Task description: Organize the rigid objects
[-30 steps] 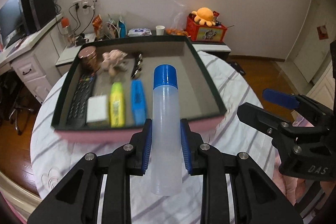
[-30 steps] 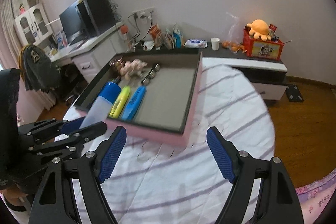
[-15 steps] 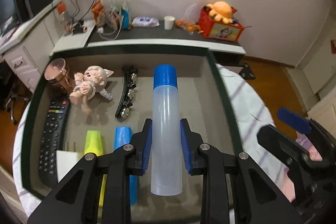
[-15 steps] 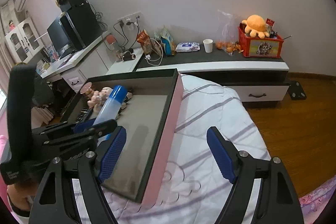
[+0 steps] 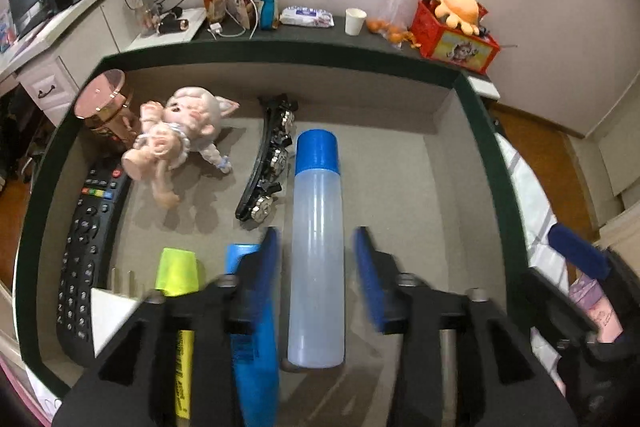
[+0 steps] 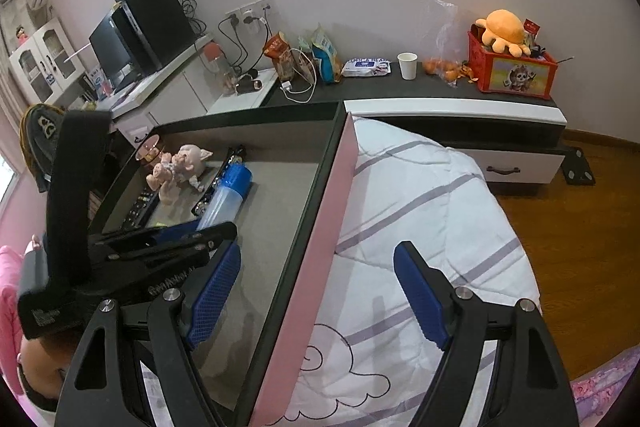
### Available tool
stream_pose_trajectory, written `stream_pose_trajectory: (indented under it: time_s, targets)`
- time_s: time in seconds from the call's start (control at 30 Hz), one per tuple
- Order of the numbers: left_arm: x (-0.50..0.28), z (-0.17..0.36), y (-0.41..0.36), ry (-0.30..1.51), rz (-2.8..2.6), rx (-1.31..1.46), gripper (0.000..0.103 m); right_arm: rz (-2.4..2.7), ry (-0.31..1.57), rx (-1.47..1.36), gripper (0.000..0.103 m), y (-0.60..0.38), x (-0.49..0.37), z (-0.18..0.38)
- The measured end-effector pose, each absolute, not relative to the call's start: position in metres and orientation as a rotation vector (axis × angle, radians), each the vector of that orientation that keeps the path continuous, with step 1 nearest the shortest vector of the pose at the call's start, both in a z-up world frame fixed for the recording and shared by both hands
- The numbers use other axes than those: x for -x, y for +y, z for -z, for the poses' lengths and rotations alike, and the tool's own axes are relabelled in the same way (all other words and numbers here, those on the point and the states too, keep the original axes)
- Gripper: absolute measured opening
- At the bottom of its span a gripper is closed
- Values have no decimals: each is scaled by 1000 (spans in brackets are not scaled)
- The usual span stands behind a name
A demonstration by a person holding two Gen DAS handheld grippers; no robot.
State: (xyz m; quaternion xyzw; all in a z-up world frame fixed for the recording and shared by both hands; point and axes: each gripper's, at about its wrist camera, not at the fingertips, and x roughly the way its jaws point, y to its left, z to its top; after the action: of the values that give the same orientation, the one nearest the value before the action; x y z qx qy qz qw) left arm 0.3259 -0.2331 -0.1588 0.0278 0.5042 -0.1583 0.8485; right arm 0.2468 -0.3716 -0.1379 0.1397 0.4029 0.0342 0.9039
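left gripper (image 5: pixel 316 247) jaws opening | bottle (image 5: pixel 317 247) between | box (image 5: pixel 496 163) right half bare

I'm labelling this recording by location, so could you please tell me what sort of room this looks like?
Most likely a bedroom at home. The box rests on a striped quilt, a low cabinet along the wall holds snacks and a plush toy, and a desk with a monitor stands in the corner.

Free room: the bare grey floor of the dark-rimmed pink tray (image 5: pixel 486 163), right of the translucent blue-capped bottle (image 5: pixel 317 247).
Obstacles: black jewelled hair clip (image 5: pixel 269 163), blue marker (image 5: pixel 250 327) left.
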Motion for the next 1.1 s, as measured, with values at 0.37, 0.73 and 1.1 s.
stream_pose_trajectory:
  time_s: [0.37, 0.73, 1.1]
  targets:
    - [-264, 95, -163, 932, 324, -45, 101, -65, 856, -306, 87, -356, -223, 118]
    - [-224, 65, -96, 867, 221, -183, 103, -108, 819, -146, 103, -271, -196, 74]
    - [-258, 102, -45, 938, 152, -132, 103, 141, 860, -121, 103, -279, -203, 89]
